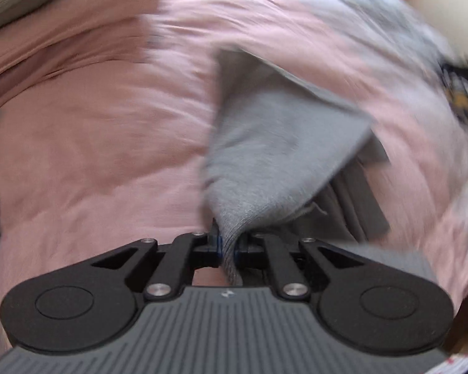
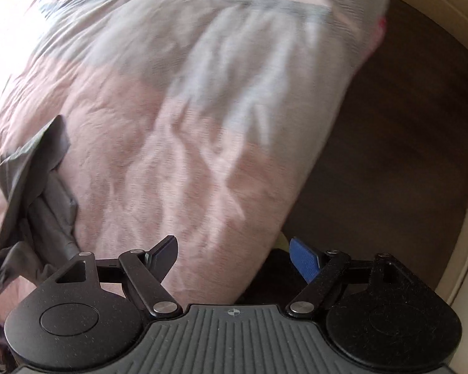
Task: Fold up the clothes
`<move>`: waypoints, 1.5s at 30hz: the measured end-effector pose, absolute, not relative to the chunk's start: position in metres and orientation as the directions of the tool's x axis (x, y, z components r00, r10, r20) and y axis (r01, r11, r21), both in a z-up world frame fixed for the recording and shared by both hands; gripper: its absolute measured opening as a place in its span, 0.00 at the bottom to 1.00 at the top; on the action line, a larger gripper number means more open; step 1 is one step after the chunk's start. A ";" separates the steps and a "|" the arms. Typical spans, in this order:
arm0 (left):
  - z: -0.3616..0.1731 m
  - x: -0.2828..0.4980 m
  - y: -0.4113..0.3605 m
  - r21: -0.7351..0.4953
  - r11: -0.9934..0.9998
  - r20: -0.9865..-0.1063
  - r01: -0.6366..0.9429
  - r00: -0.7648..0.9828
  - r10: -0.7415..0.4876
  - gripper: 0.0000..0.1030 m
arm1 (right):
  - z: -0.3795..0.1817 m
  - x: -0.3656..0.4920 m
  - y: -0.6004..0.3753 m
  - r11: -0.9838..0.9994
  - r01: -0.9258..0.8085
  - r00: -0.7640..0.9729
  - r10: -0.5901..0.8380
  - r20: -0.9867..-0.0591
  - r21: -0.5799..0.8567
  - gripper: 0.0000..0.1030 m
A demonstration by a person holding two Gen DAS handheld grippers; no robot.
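A cloth point(image 1: 274, 155) hangs from the left gripper point(image 1: 227, 246), just above the bed point(image 1: 93, 140). In the right wrist view the cloth point(image 2: 37, 187) is on the left side of the bed point(image 2: 177, 155), and the floor point(image 2: 390, 140) is to the right of the bed. The right gripper point(image 2: 234, 258) is over the edge of the bed, and the far end of the bed is too blurry to tell what lies there.

No readable text or labels anywhere
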State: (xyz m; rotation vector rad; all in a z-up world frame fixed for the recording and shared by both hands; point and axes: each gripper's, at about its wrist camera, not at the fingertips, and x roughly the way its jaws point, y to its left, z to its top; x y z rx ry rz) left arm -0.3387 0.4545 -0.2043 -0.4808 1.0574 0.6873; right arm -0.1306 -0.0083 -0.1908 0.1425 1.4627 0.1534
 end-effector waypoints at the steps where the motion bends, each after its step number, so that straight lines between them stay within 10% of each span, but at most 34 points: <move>1: -0.195 -0.362 0.467 -0.048 0.641 -0.901 -0.766 0.310 0.303 0.06 | -0.190 -0.125 0.001 0.979 -0.051 0.102 0.201 -0.974 0.196 0.74; 11: -0.230 -0.587 0.485 -0.052 0.036 -0.986 -0.998 0.058 0.160 0.05 | -0.204 -0.117 0.127 0.883 -0.355 0.035 0.340 -0.940 0.306 0.74; 16: -0.250 -0.598 0.465 0.058 0.127 -0.995 -0.990 -0.048 0.085 0.07 | -0.237 -0.138 0.156 0.859 -0.372 -0.029 0.367 -0.930 0.351 0.74; 25: -0.245 -0.502 0.533 0.007 0.511 -0.958 -0.860 0.141 0.251 0.63 | -0.263 -0.140 0.156 0.843 -0.200 0.080 0.522 -0.849 0.499 0.74; 36: -0.272 -0.435 0.589 -0.030 0.625 -0.934 -0.780 0.244 0.260 0.59 | -0.318 -0.130 0.180 0.741 0.020 0.173 0.658 -0.732 0.671 0.56; 45: -0.248 -0.250 0.606 0.011 0.959 -0.858 -0.284 0.490 0.155 0.60 | -0.347 -0.122 0.209 0.749 0.046 0.181 0.644 -0.743 0.661 0.56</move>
